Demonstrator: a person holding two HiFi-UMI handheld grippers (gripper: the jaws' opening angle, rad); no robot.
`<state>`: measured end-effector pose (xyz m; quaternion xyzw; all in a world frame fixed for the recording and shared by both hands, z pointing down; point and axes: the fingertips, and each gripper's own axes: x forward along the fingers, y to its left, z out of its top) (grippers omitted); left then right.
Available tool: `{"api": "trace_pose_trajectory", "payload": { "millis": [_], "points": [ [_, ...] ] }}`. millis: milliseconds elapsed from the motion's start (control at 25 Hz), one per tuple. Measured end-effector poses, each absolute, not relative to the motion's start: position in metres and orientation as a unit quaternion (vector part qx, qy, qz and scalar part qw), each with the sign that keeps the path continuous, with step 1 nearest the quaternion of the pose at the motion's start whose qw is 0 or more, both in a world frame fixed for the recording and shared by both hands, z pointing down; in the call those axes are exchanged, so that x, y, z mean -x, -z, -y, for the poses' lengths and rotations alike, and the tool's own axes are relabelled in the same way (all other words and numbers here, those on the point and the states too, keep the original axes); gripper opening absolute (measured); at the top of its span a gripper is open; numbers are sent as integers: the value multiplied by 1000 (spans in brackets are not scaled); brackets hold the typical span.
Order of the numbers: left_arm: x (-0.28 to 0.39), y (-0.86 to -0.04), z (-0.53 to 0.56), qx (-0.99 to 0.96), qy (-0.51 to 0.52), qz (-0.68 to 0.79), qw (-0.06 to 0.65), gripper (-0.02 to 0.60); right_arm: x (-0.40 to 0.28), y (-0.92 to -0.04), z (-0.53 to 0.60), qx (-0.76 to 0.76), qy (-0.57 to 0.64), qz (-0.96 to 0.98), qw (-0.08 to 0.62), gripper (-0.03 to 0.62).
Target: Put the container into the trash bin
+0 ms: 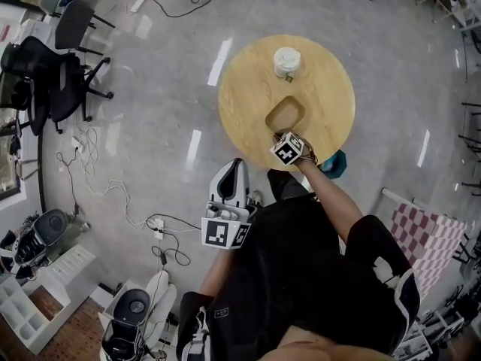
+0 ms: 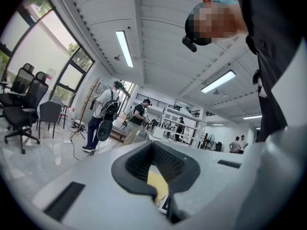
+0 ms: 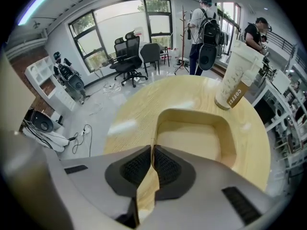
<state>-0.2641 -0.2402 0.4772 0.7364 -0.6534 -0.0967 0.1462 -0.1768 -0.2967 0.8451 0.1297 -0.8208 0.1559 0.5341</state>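
A tan, shallow container (image 1: 286, 116) (image 3: 192, 145) lies on the round wooden table (image 1: 248, 89) (image 3: 139, 104), near its front edge. My right gripper (image 1: 278, 133) (image 3: 152, 152) points steeply down at the container's near left corner. Its jaws are shut on the thin rim there, which runs up between the dark pads. My left gripper (image 1: 234, 170) (image 2: 152, 146) is held level beside the person's body, off the table, with its jaws shut and nothing between them. A teal object (image 1: 336, 164) shows partly under the table's edge by the right arm; I cannot tell what it is.
A lidded paper coffee cup (image 1: 286, 61) (image 3: 237, 83) stands upright on the table beyond the container. Black office chairs (image 1: 52, 74) and floor cables (image 1: 113, 194) are to the left. A checked cloth (image 1: 421, 232) is at the right. People stand far off in both gripper views.
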Motion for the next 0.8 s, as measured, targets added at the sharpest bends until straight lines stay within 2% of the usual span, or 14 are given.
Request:
{"api": "trace_pose_trajectory", "payload": {
  "millis": [400, 800],
  "points": [
    [263, -463, 170, -751, 119, 637, 125, 12, 158, -807, 242, -161, -141, 834, 508, 34],
    [264, -453, 55, -770, 132, 615, 109, 12, 151, -749, 146, -213, -116, 852, 465, 34]
  ]
}}
